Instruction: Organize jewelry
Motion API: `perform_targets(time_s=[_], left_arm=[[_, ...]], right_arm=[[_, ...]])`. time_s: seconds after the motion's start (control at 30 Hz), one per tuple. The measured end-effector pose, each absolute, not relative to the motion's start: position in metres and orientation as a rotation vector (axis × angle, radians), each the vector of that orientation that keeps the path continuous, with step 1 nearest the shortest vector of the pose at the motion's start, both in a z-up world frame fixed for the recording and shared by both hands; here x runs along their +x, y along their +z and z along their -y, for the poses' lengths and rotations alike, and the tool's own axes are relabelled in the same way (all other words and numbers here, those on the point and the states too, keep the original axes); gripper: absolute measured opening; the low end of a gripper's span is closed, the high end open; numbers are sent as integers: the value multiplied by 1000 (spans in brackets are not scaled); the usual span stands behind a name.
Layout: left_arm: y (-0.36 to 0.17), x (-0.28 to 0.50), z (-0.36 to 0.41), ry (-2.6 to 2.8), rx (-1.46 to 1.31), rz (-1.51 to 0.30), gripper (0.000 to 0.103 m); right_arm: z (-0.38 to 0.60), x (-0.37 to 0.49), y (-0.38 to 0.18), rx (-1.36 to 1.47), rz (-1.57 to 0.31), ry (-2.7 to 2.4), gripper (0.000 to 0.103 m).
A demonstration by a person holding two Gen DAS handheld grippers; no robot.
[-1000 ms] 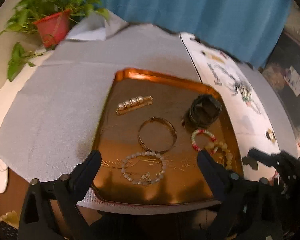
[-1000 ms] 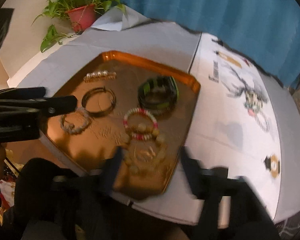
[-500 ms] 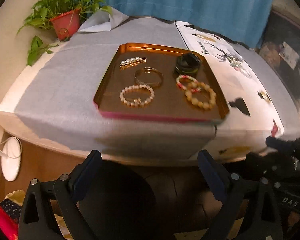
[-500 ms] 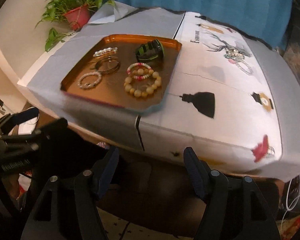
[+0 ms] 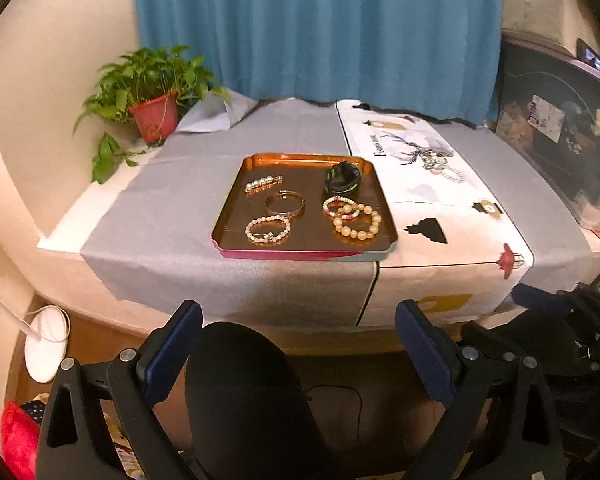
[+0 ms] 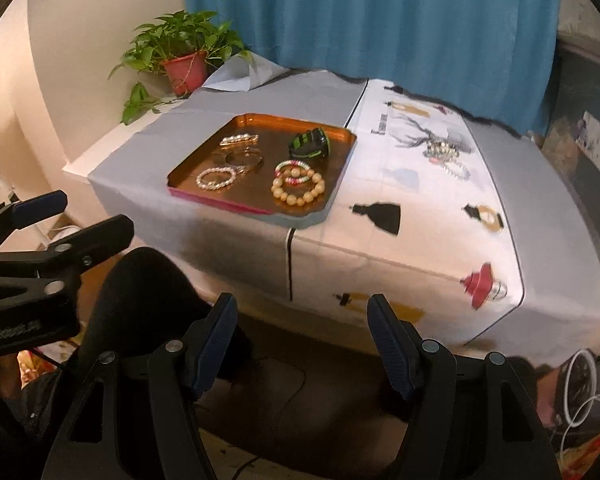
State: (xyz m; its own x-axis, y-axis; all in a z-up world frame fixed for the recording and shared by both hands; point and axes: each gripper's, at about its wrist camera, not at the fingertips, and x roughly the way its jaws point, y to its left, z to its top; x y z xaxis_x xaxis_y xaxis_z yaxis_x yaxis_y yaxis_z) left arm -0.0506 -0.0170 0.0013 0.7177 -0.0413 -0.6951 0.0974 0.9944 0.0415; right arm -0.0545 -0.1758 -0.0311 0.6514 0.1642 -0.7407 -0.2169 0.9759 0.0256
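A copper tray (image 5: 230, 218) (image 6: 188, 166) sits near the table's front edge. In it lie a pearl hair clip (image 5: 263, 184), a gold bangle (image 5: 285, 202), a white bead bracelet (image 5: 268, 230), a black-and-green bracelet (image 5: 342, 178) (image 6: 310, 145), a red-and-white bead bracelet (image 5: 338, 205) and a large yellow bead bracelet (image 5: 357, 222) (image 6: 298, 190). My left gripper (image 5: 298, 344) is open and empty, well back from the table and below its edge. My right gripper (image 6: 302, 338) is open and empty, also back from the table.
The table carries a grey cloth (image 5: 172, 216) and a white printed cloth (image 5: 452, 208). A potted plant (image 5: 152, 96) stands at the back left. A blue curtain (image 5: 316, 28) hangs behind. A dark knee (image 5: 244, 384) and a white lamp base (image 5: 46, 342) lie below.
Both grippers have pulled back and down from above the tray to below the table's front edge. The jewelry in the tray has not moved.
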Motion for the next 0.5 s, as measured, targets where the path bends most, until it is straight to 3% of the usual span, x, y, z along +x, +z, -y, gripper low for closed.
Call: perform_targets(time_s=[0.5], left_arm=[[14,-76,33,-79,120,-726,97]], right_arm=[[187,-84,-25,-50,-792,225,68]])
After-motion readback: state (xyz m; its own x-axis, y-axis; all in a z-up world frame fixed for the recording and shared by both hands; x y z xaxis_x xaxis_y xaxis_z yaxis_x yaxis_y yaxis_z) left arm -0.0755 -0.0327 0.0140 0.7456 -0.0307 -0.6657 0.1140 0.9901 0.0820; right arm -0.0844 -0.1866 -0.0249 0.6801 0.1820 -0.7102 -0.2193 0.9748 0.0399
